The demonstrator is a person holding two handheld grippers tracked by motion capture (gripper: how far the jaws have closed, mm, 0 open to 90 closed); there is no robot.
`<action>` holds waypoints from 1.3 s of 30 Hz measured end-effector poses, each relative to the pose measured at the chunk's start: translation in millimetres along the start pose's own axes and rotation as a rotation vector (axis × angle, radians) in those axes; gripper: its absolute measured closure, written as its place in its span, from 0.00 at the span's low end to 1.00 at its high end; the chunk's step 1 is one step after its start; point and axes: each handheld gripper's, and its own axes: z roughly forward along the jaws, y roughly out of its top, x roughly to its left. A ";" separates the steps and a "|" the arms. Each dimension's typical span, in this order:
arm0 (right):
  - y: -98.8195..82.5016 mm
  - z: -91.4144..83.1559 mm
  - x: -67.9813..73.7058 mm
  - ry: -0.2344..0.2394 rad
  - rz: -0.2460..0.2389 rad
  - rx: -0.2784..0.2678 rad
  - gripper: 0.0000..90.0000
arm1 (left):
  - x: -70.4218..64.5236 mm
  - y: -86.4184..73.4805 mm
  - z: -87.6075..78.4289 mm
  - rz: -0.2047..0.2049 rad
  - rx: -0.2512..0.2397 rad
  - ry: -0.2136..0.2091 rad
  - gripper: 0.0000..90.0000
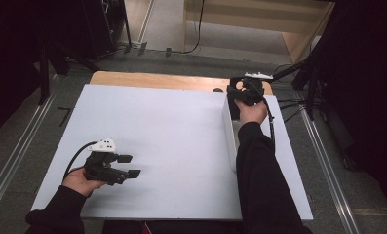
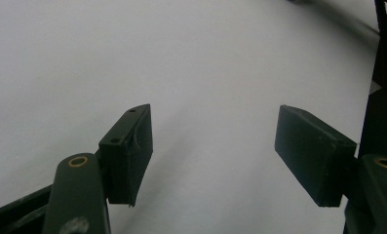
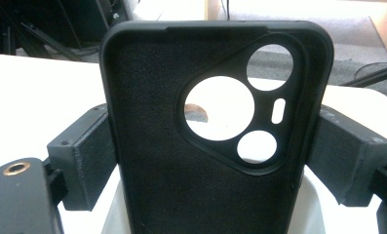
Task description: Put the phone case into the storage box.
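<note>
We see the right gripper point(image 1: 240, 95) at the far right part of the desk point(image 1: 171, 146), held by the person's right hand point(image 1: 252, 112) with a dark sleeve point(image 1: 261, 180) running back toward the bottom edge of the high view. In the right gripper view this gripper point(image 3: 211, 161) is pinching a black phone case point(image 3: 215, 126) by its two long edges, one pad point(image 3: 86, 163) on each side, pressing against it. The case stands upright between the jaws with its hollow inner face toward the camera, and its rounded-triangle camera opening with three round holes and one small slot sits in the upper right part. Just below the case we make out the pale rim of a white box point(image 3: 118, 209); in the high view that white box point(image 1: 231, 141) lies along the right side of the desk, directly beside the forearm, and the case point(image 1: 234, 108) hangs at its far end. Whether the case touches the box we cannot tell. The left gripper point(image 1: 128, 165) hovers low over the near left part of the desk, well apart from the box, in the person's left hand point(image 1: 79, 181). In the left gripper view its jaws are spread wide, with bare white desk surface point(image 2: 205, 73) between the two pads point(image 2: 127, 151).
</note>
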 end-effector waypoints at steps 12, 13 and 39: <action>-2.6 5.0 4.4 -0.021 -0.031 0.043 0.11 | -0.1 0.1 0.3 -0.002 -0.002 0.000 0.33; -2.4 4.9 4.0 -0.017 -0.030 0.043 0.11 | -0.1 0.1 0.3 -0.002 -0.002 0.000 0.33; 19.1 -18.9 7.0 0.045 -0.047 0.020 0.00 | 0.8 0.5 0.8 -0.005 0.000 -0.006 0.33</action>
